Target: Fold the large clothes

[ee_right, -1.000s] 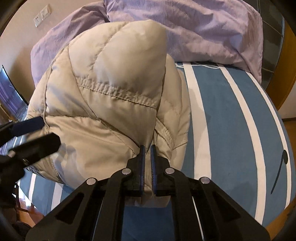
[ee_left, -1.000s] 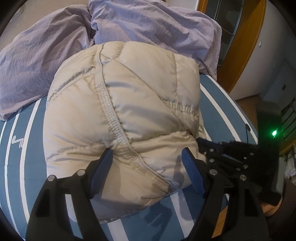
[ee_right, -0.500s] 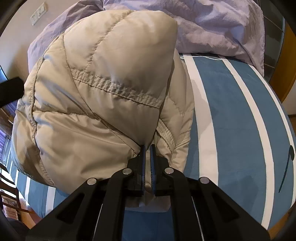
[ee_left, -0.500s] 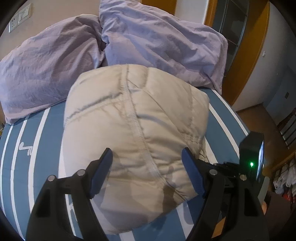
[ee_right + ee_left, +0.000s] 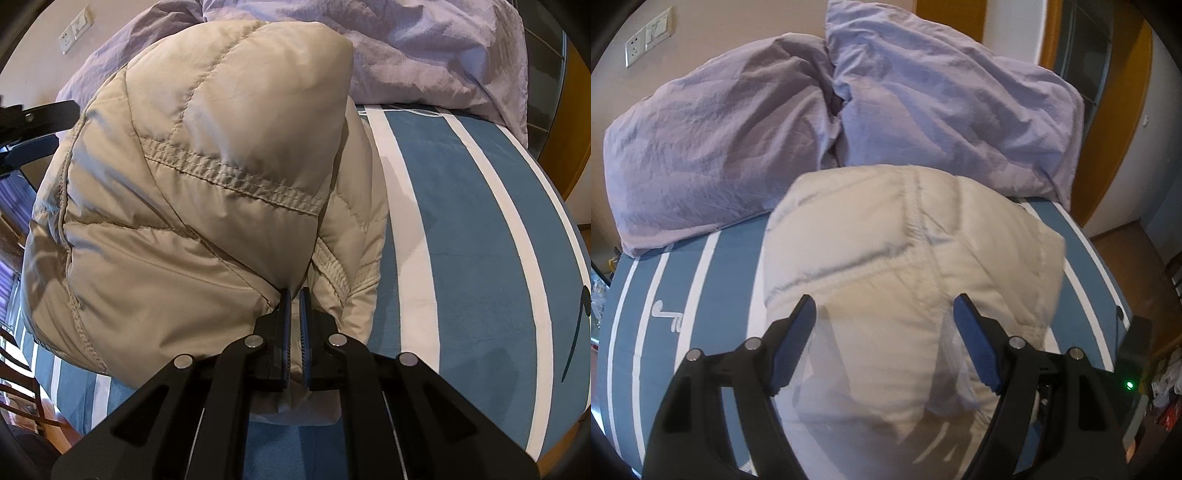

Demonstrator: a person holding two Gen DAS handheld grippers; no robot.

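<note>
Your right tool [image 5: 294, 310] is clenched on a near fold of the beige jacket [image 5: 192, 206], its blue pads pinching the cloth between them. Your left tool [image 5: 884, 332] is spread wide, holding nothing, above the jacket's near edge. You have the jacket bundled on the blue-and-white striped bed [image 5: 724, 273], with two purple pillows [image 5: 746, 147] at the far end.

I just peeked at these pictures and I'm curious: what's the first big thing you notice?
A big puffy beige jacket sits bunched up in the middle of the blue-and-white striped bed. The right gripper is pinched shut on its near edge, while the left gripper hangs wide open over it. Two crumpled purple pillows lie behind, by the wall.
</note>
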